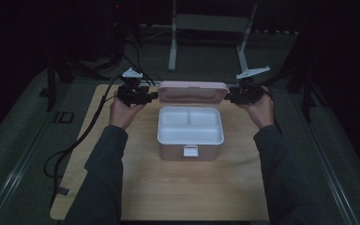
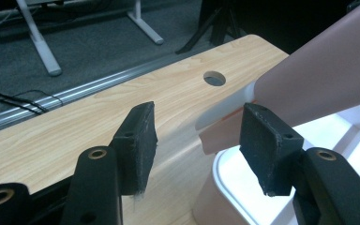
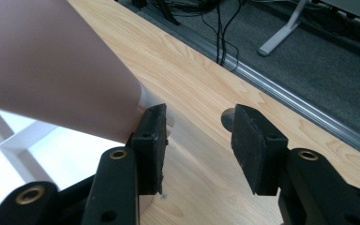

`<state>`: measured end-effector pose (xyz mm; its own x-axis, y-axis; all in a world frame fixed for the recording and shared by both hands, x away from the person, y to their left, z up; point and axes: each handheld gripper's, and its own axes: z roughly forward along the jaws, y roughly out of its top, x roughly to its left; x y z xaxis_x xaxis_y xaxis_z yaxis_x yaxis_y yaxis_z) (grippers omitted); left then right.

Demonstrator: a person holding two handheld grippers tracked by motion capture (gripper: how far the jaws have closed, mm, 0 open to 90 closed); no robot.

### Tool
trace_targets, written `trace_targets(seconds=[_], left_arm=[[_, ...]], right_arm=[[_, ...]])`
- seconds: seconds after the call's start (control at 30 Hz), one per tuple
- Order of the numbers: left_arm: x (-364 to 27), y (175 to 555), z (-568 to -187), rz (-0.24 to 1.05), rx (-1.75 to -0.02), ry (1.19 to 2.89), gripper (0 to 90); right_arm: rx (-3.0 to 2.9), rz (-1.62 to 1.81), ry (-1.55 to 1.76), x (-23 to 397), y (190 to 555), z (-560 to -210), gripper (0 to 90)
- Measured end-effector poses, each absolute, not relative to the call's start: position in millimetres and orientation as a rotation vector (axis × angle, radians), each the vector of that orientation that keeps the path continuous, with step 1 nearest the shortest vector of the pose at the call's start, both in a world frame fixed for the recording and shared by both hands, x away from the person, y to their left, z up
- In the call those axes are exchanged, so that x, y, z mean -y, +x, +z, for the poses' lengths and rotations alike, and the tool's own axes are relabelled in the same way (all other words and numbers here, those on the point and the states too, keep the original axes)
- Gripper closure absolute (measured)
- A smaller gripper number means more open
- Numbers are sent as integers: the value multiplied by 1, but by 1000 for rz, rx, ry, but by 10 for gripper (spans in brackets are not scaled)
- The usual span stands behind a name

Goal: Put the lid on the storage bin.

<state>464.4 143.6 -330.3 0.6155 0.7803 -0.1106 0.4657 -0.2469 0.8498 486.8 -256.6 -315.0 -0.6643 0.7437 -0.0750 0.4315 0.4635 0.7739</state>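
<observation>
- High view: pink lunch box (image 1: 190,133) sits mid-bench (image 1: 168,187), lid (image 1: 192,91) swung up at the back, white inner tray w/ three compartments showing, latch tab facing me. My left gripper (image 1: 143,96) is at the lid's left end, right gripper (image 1: 236,95) at its right end.
- Left gripper view: my fingers (image 2: 136,140) are released, gap wide; lid corner (image 2: 225,110) is just past them, not pinched. Cable hole (image 2: 214,78) in bench beyond.
- Right gripper view: fingers (image 3: 253,145) spread apart too, nothing between; the other finger is v. close to the lid edge (image 3: 143,101), can't tell if touching.
- Handling, my guess: thin rigid plastic, light, smooth so prob. slippery; hinge is the weak spot. Best hold = lid's side edges near the corners, both ends evenly, so it doesn't twist.
</observation>
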Motion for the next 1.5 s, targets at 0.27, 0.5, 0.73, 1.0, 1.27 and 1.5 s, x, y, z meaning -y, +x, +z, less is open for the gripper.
trace_targets(seconds=[0.27,0.5,0.73,1.0,1.27,1.5], left_arm=[[-144,454,-333,407,-979,1915,452],[-144,449,-338,408,-976,1905,450],[-143,446,-338,420,-971,1919,451],[-132,443,-343,402,-927,1941,427],[-126,435,-345,418,-895,1975,419],[-125,410,-337,455,-826,1992,393]], right_arm=[[-2324,1069,965,259,478,-318,534],[-2323,1085,957,260,473,-320,539],[-2320,1116,960,261,471,-322,538],[-2353,1139,920,253,468,-323,512],[-2370,1131,909,257,461,-328,505],[-2370,1135,910,269,447,-333,490]])
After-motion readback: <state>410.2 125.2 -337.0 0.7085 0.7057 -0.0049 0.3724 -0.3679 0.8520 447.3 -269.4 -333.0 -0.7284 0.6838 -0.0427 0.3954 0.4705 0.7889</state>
